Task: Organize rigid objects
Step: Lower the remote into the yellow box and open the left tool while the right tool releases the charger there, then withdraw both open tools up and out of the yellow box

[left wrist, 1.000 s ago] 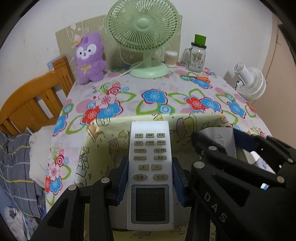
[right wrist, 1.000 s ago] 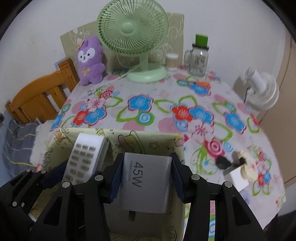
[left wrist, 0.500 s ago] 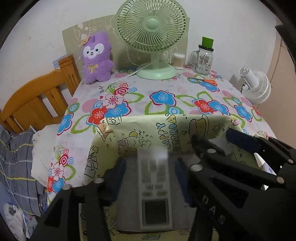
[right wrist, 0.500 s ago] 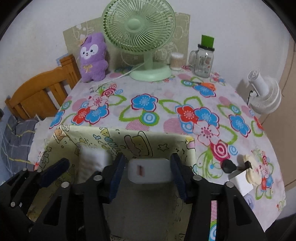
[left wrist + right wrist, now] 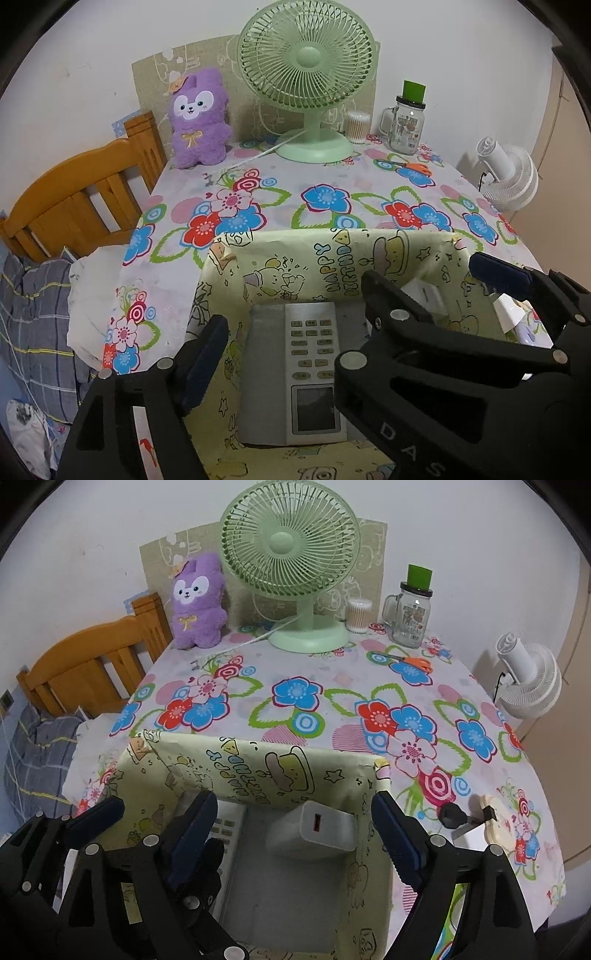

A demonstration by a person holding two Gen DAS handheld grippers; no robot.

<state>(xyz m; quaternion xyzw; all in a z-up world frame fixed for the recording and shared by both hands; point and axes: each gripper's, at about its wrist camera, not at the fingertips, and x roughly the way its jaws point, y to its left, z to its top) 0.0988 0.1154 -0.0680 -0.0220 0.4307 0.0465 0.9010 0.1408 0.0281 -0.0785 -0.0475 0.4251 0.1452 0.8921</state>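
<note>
A yellow cartoon-print box (image 5: pixel 332 254) (image 5: pixel 258 771) stands open on the flowered table. A white remote control (image 5: pixel 314 369) lies flat on the box floor; part of it shows in the right wrist view (image 5: pixel 225 830). A white 45W charger (image 5: pixel 314 830) lies on the box floor near the far wall, and a corner of it shows in the left wrist view (image 5: pixel 424 295). My left gripper (image 5: pixel 291 350) is open above the remote, holding nothing. My right gripper (image 5: pixel 295 834) is open above the charger, holding nothing.
At the back stand a green desk fan (image 5: pixel 306 81), a purple plush (image 5: pixel 199 122), a cotton swab jar (image 5: pixel 358 614) and a glass mug jar (image 5: pixel 410 616). Orange scissors (image 5: pixel 413 662) lie nearby. A key with a charm (image 5: pixel 476 816) lies right of the box. A wooden chair (image 5: pixel 74 195) stands left, a white fan (image 5: pixel 528 679) right.
Both grippers opened. The remote dropped from the left one and the charger from the right one onto the box floor, and both grippers lifted back.
</note>
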